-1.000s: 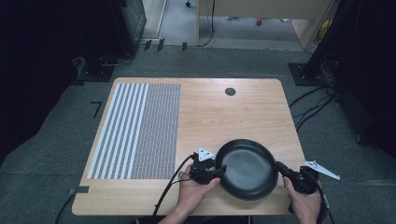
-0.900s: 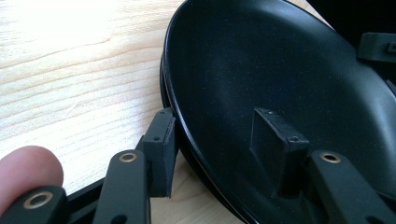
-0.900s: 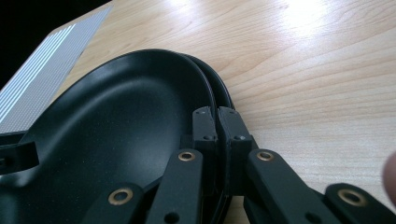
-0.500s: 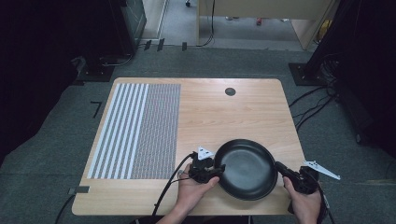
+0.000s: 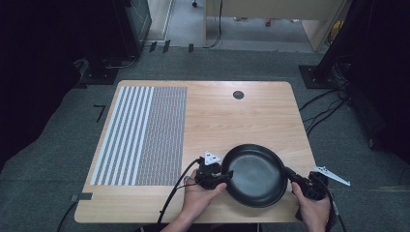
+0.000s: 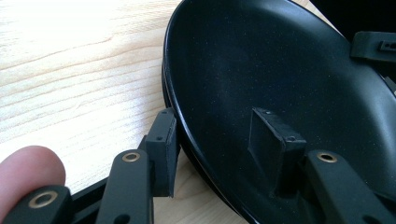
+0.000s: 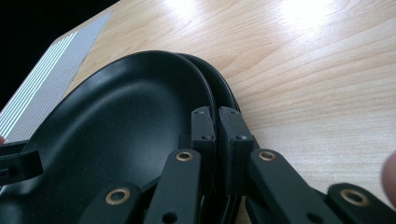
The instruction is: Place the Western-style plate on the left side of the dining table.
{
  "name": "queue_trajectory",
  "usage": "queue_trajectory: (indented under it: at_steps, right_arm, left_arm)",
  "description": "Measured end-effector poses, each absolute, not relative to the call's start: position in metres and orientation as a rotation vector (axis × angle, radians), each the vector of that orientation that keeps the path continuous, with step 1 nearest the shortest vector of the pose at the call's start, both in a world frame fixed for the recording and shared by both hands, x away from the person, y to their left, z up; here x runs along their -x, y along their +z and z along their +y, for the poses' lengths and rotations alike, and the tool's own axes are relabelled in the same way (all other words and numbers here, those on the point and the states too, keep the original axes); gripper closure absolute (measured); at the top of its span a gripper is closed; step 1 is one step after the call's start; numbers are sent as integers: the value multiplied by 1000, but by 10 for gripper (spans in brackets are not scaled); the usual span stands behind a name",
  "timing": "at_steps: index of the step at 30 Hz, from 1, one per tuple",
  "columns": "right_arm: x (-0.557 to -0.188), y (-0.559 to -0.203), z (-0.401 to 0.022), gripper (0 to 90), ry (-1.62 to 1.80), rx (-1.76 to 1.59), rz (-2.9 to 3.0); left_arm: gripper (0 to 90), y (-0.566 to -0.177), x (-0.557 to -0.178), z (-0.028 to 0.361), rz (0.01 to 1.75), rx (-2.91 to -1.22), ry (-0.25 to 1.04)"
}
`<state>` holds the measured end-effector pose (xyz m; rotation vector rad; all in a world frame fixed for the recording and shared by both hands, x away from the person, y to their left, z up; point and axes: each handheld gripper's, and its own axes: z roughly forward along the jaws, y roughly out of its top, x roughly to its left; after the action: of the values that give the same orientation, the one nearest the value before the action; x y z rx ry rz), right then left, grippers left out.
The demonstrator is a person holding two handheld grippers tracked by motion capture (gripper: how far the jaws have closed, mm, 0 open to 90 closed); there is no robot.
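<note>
**Two grippers are getting hold of one black pan**

Two hands are working on the black pan (image 5: 254, 175), one on each side. The pan is lying flat on the wooden table (image 5: 232, 121), just to the right of the striped mat (image 5: 140, 135), level with the mat's near end.

The right gripper (image 5: 290, 175) is sitting on the side of the pan that faces away from the mat. It is clenching the pan's rim, with its two pads pressed close together. In the right gripper view, a second dark rim is peeking out under the first, so there may be two pans stacked. I cannot tell if the pinch is taking one rim or both.

The left gripper (image 5: 226, 176) is waiting on the side of the pan that faces the mat. Its jaws are standing apart over the rim. One pad (image 6: 163, 140) is sitting outside against the edge and the other is inside the bowl, away from the wall. It is not squeezing yet.

I think the step in hand is getting a grip on both sides. Next, the left jaws need to close on the rim. Then both hands need to lift together and stay level, so the pan is not tipping.
</note>
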<state>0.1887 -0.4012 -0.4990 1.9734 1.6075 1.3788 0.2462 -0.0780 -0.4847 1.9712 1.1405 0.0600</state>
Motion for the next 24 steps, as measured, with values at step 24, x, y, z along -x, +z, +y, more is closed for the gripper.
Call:
queue_trajectory:
  at_steps: [24]
  right_arm:
    - [-191,-503,-390,813,1376,-2030,1633]
  left_arm:
    - [537,-481,-245,-66,1173,-1926,18]
